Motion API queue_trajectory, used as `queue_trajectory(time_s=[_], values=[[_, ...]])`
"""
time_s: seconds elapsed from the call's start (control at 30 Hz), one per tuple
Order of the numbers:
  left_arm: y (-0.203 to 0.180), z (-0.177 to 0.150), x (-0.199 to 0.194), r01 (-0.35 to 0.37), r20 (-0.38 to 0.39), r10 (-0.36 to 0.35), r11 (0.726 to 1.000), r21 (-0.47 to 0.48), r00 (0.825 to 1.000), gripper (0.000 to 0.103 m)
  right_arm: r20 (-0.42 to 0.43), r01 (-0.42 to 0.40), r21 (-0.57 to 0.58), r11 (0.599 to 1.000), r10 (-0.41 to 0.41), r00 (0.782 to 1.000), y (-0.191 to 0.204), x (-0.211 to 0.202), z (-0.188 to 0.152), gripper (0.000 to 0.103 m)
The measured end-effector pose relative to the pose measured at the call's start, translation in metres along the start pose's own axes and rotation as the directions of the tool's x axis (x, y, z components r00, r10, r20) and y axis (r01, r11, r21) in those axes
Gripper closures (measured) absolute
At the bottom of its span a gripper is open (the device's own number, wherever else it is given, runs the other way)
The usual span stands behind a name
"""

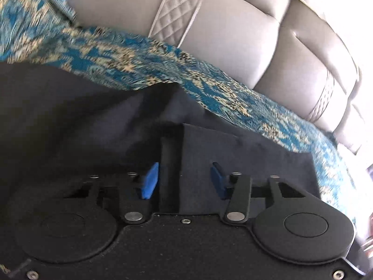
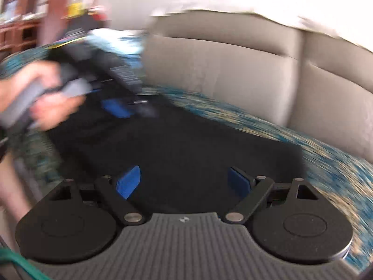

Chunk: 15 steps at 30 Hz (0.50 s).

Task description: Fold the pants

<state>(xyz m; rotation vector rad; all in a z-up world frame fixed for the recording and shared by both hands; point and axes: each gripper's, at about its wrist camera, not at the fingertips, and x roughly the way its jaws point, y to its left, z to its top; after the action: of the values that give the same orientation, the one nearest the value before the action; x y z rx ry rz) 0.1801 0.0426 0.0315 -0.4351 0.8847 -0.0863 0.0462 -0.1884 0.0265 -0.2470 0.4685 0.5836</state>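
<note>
Left wrist view: the left gripper [image 1: 184, 179] hangs over the dark pants [image 1: 70, 121], which lie on a patterned cover [image 1: 233, 98] before a beige headboard [image 1: 233, 30]. Its blue fingers [image 1: 149, 182] stand apart; a raised fold of the pants lies between them, unpressed.

Right wrist view: the right gripper [image 2: 184, 182] has its fingers [image 2: 129, 182] wide apart above the pants [image 2: 186, 144], gripping nothing. A hand [image 2: 39, 100] holds the left gripper [image 2: 116, 108] at the far edge of the pants.
</note>
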Motion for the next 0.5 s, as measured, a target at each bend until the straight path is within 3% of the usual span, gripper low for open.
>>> queue_trajectory(time_s=[0.17,0.23,0.3,0.37,0.4,0.43,0.47,0.5], values=[[0.029,0.005,-0.008,0.048,-0.036,-0.054,0.987,-0.153,0.998,0.072,-0.037,-0.143,-0.116,0.983,0.140,0.990,0.044,0.022,0.006,0.028],[0.038,0.004,-0.010,0.045,-0.039,-0.052,0.983,-0.176,0.998,0.080,-0.055,-0.173,-0.124,0.977,0.168,0.984,0.057,0.030,0.010,0.033],[0.043,0.003,-0.010,0.043,-0.040,-0.051,0.982,-0.187,0.998,0.082,-0.067,-0.198,-0.113,0.974,0.191,0.979,0.061,0.039,0.012,0.033],[0.045,0.002,-0.009,0.050,-0.035,-0.058,0.979,-0.198,0.998,0.083,-0.072,-0.204,-0.103,0.974,0.197,0.978,0.062,0.048,0.016,0.041],[0.045,0.002,-0.008,0.050,-0.033,-0.058,0.978,-0.202,0.998,0.084,-0.077,-0.207,-0.094,0.974,0.200,0.977,0.061,0.051,0.017,0.059],[0.045,0.003,-0.007,0.051,-0.032,-0.058,0.977,-0.206,0.998,0.085,-0.091,-0.218,-0.074,0.973,0.211,0.973,0.061,0.057,0.019,0.086],[0.045,0.003,-0.006,0.049,-0.031,-0.056,0.977,-0.207,0.998,0.086,-0.100,-0.222,-0.055,0.974,0.216,0.971,0.063,0.059,0.022,0.095],[0.044,0.004,-0.004,0.043,-0.031,-0.050,0.978,-0.205,0.998,0.089,-0.103,-0.229,-0.035,0.973,0.225,0.969,0.061,0.061,0.023,0.095]])
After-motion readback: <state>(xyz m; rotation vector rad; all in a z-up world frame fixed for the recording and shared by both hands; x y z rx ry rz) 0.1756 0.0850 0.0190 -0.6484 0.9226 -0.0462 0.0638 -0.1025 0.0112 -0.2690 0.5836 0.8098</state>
